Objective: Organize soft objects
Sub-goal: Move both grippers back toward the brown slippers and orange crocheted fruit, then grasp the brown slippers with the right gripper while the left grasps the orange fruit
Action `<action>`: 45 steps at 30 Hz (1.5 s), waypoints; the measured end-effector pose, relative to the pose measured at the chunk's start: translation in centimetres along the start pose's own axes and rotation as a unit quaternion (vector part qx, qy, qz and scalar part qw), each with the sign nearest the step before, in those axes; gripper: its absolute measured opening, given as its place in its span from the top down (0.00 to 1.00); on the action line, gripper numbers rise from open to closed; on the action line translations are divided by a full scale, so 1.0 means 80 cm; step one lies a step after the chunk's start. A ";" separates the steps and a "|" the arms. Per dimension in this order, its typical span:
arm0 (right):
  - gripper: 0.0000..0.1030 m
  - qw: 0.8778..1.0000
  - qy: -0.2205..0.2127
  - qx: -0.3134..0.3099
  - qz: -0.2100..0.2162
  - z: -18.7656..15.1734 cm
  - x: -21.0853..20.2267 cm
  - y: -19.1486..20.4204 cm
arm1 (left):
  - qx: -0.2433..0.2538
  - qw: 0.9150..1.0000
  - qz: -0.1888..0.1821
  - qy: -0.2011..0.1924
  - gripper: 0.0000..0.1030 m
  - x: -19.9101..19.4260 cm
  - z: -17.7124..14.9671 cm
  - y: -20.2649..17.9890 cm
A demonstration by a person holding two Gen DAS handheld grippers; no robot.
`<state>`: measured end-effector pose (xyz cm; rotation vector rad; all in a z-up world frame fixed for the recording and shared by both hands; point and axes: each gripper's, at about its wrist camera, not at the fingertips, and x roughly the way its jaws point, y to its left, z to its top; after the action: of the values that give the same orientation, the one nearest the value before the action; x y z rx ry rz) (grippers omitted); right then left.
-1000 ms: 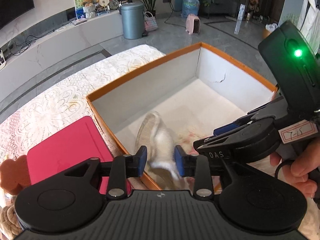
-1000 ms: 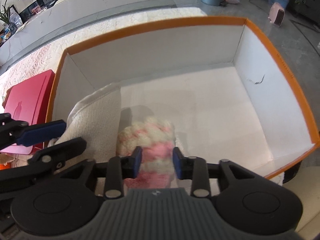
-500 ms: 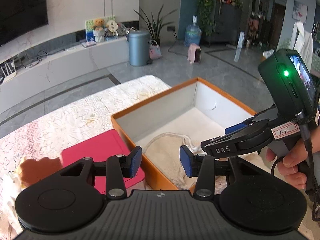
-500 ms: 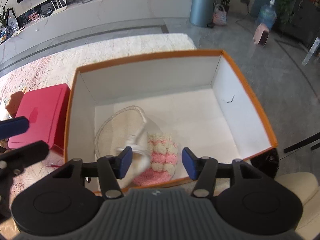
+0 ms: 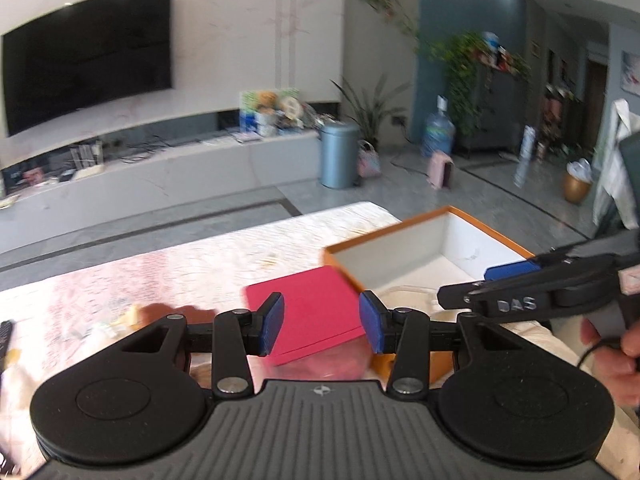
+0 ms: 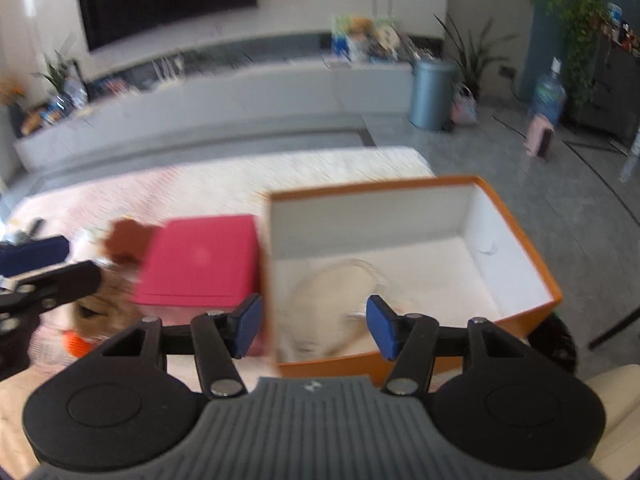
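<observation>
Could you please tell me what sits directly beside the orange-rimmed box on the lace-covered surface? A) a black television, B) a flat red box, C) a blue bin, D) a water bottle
B: the flat red box lies against the orange-rimmed box on its left in the right wrist view.

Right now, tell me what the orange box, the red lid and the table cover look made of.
Orange box: likely matte cardboard, with thin, flat, white-lined walls. Red lid: probably cardboard too, flat with crisp edges and a dull finish. Table cover: seems to be patterned lace-like fabric, though blur hides detail.
</observation>
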<state>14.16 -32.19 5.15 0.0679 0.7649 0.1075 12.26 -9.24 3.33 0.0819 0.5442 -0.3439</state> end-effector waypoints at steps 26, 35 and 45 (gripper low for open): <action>0.44 0.988 -0.030 -0.115 0.099 -0.106 0.071 0.218 | -0.121 0.985 0.104 0.064 0.50 -0.034 -0.171 0.166; 0.48 0.983 -0.003 -0.156 0.098 -0.104 0.130 0.232 | -0.112 0.983 0.069 0.132 0.50 0.032 -0.167 0.185; 0.54 0.967 0.003 -0.230 0.107 -0.097 0.182 0.253 | -0.165 0.965 0.048 0.200 0.50 0.085 -0.169 0.208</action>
<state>17.75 -10.16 -8.43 -0.2929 0.7199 0.4883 16.70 6.66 -12.02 -0.1484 0.9874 -0.1357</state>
